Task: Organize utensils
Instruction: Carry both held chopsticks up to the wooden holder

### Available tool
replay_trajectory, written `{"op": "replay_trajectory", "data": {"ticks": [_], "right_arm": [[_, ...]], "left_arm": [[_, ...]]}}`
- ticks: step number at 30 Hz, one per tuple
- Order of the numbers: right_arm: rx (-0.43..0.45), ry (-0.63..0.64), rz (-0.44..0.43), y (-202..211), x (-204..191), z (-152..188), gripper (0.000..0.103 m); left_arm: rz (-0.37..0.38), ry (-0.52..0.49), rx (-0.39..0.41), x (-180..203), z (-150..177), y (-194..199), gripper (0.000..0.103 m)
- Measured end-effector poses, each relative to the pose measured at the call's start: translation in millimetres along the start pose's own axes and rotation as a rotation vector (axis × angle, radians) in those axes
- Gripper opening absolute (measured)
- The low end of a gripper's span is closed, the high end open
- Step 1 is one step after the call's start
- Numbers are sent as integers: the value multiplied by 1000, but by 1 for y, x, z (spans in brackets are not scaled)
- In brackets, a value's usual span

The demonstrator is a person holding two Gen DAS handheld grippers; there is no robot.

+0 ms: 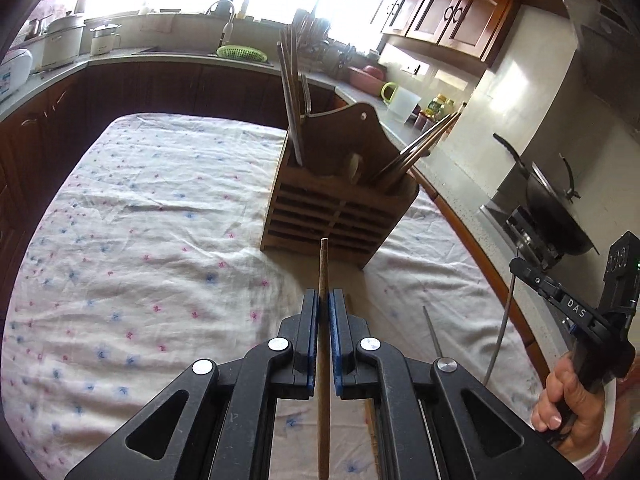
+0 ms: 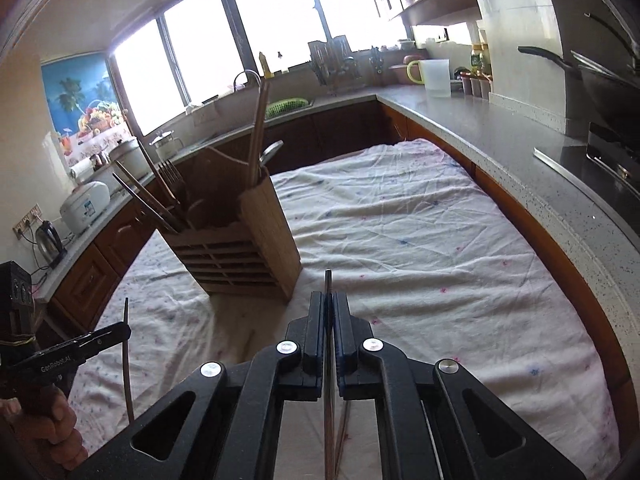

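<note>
A slatted wooden utensil holder [image 1: 336, 200] [image 2: 240, 240] stands on the floral cloth, with chopsticks, forks and a spoon sticking out of its top. My left gripper [image 1: 324, 298] is shut on a wooden chopstick [image 1: 323, 264] that points toward the holder's front. It shows in the right wrist view as the left gripper [image 2: 127, 330], held above the cloth, with the wooden chopstick [image 2: 127, 368] upright in it. My right gripper [image 2: 329, 300] is shut on a thin metal chopstick [image 2: 328, 280]. From the left wrist view the right gripper [image 1: 515, 267] hovers right of the holder, the metal chopstick [image 1: 499, 340] hanging below.
The floral cloth [image 1: 140, 220] covers the table. Another thin metal stick [image 1: 433, 332] lies on it near my left gripper. A grey counter [image 2: 500, 128] runs along the table's right side with a wok [image 1: 560, 216] on the stove and a jug [image 2: 436, 76]. A rice cooker [image 2: 86, 206] sits at left.
</note>
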State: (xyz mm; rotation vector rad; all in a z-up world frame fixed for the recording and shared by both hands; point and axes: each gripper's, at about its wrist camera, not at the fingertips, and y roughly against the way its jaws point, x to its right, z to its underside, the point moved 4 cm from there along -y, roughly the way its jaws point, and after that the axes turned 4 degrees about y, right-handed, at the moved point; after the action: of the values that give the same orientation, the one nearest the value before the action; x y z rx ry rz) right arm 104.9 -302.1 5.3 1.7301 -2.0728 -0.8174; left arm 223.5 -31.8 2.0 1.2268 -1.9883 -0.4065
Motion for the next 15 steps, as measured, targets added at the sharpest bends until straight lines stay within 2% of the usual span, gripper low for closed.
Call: {"op": "replay_trajectory", "data": {"ticks": [8,15], "right_arm": [[154,13,-51,51,-21,-39,4],[194,24,-66,56,-31,-52,4]], "left_arm": [[34,-17,106,3,-9,59,4],[37,-21,130,2,-12,67,4]]}}
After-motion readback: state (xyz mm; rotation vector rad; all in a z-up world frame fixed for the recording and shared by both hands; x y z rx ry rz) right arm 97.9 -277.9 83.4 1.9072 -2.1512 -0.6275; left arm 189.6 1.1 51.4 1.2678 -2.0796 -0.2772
